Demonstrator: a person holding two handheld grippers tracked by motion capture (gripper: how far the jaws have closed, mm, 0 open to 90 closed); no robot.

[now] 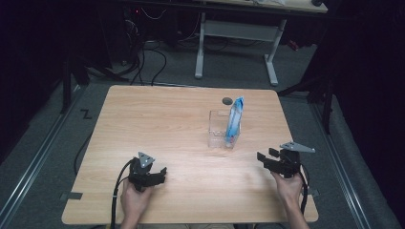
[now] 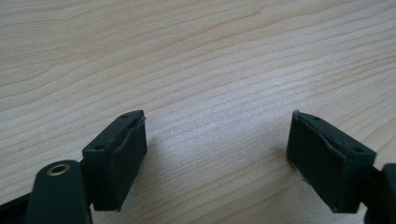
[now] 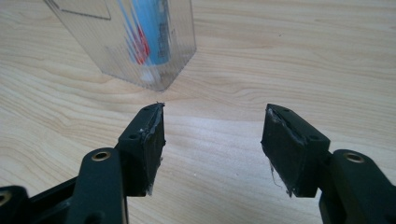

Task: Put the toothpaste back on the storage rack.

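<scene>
Your left tongs (image 1: 160, 174) rest low over the pale wooden bench (image 1: 157, 119) near its front edge, jaws spread wide with bare wood grain between them in the left gripper view. Your right tongs (image 1: 266, 160) sit at the bench's right front, jaws likewise spread and holding nothing (image 3: 212, 135).

The clear, square-sided plastic holder (image 1: 220, 130) stands upright toward the right of the bench's middle, well apart from both tongs. The blue and white tube-shaped pack (image 1: 234, 119) stands inside it, leaning against its right side and sticking up above the rim. In the right gripper view the holder (image 3: 154, 51) lies just ahead and to the left of your jaws, the blue pack (image 3: 152, 28) visible through its wall.

Judging from this, the pack is already seated in the holder and neither tongs touches anything, so either the placing is finished or a pick-out has not yet begun. If you mean to lift the pack, the right tongs are nearer.
</scene>
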